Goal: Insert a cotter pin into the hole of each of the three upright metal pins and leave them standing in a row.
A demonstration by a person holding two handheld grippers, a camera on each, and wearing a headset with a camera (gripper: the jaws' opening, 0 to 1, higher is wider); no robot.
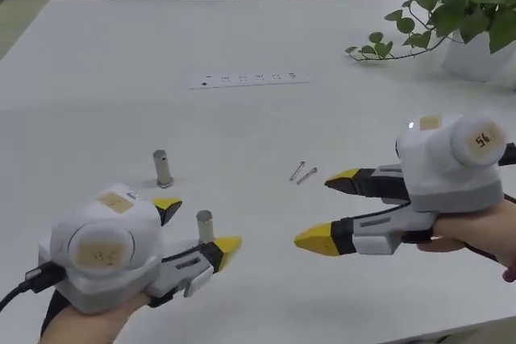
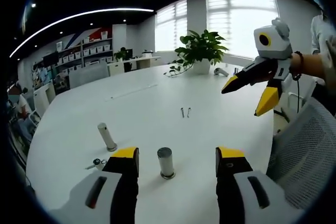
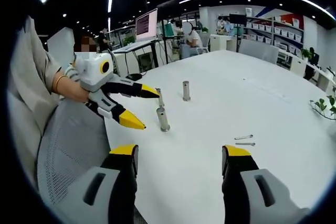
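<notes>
An upright metal pin (image 1: 205, 227) (image 2: 166, 162) stands between the jaws of my open left gripper (image 1: 196, 225) (image 2: 177, 156), untouched by either jaw. A second pin (image 1: 163, 168) (image 2: 106, 136) stands farther back on the left. In the right gripper view these pins (image 3: 163, 119) (image 3: 186, 91) stand near a third pin (image 3: 160, 98), partly hidden by the left gripper (image 3: 147, 109). Two cotter pins (image 1: 302, 172) (image 2: 185, 112) (image 3: 244, 140) lie side by side mid-table. My right gripper (image 1: 326, 209) (image 2: 244, 98) (image 3: 180, 151) hovers open and empty to their right.
A white power strip (image 1: 250, 80) lies across the far middle of the white table (image 1: 97, 78). A potted plant (image 1: 468, 14) stands at the back right corner. A small metal piece (image 2: 96, 163) lies by the left jaw. A mesh chair back (image 2: 310, 150) is at the table's near edge.
</notes>
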